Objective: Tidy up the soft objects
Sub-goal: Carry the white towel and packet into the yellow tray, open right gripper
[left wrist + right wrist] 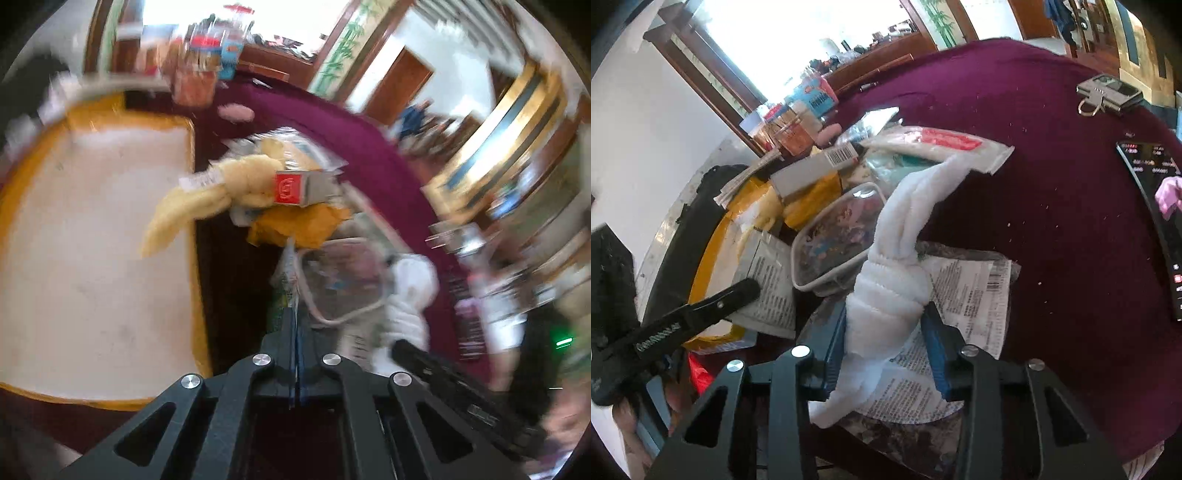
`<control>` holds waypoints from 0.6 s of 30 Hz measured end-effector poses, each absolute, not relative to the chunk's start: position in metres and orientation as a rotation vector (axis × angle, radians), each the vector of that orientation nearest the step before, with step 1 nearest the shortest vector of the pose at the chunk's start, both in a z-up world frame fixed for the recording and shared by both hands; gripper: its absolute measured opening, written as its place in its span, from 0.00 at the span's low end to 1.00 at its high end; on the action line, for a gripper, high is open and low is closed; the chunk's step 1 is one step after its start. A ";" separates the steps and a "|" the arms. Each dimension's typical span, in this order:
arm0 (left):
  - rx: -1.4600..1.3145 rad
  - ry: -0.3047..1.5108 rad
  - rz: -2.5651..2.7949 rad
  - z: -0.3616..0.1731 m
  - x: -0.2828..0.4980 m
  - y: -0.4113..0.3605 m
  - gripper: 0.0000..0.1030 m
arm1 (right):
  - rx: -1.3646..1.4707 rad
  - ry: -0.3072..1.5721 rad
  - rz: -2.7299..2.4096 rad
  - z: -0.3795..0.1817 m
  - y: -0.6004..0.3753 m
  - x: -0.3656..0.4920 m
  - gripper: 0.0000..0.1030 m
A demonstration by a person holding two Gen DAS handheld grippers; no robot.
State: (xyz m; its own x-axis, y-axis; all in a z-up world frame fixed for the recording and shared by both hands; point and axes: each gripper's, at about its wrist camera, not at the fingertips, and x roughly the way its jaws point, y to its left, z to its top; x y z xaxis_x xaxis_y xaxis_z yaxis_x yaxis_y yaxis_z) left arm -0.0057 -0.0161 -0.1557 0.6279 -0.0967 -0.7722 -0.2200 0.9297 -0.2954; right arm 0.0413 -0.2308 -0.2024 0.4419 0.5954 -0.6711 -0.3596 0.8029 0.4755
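Towel: white knotted terry towel [892,258] lies on a printed plastic packet [964,291] on the maroon tablecloth [1052,184], just beside a clear zip pouch [831,243]. It's soft, light and compressible, with no fragility concern. It will sag and swing if lifted by a tail, so the thick knotted mid-section is the place to hold it; judging by the bulk there, it shouldn't slip.

Right gripper [886,332]: the blue pads sit either side of the towel's lower knotted body, with the towel running between them and out past the tips toward the pouch. The left pad looks to be touching cloth and the right pad is close to it. Whether it's actually squeezing I can't tell.

Left gripper [295,332]: fingers together, apparently pinching the edge of a thin plastic packet [286,280], but that view is motion-blurred so I'm not certain. Ahead of it sit a yellow knotted towel [236,181] with a red-ended box [295,188] on top, and the white towel [406,295] off to the right. An orange-rimmed tray [92,240] on the left looks like the likely drop zone.
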 end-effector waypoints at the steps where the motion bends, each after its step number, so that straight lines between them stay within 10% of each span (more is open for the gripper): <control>1: -0.428 0.893 0.039 -0.156 -0.009 -0.009 0.00 | 0.290 0.919 0.604 -0.198 -0.233 0.038 0.36; 18: -0.616 0.724 0.131 -0.099 -0.073 0.105 0.00 | -0.024 0.782 0.978 -0.131 -0.053 0.015 0.36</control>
State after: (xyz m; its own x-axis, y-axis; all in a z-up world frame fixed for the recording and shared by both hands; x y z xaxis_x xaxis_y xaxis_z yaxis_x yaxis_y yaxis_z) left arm -0.0726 0.1049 -0.0988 0.7497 -0.0943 -0.6550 -0.3181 0.8166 -0.4817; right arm 0.0152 -0.0532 -0.1312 0.3134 0.7331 -0.6036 -0.7496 0.5812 0.3167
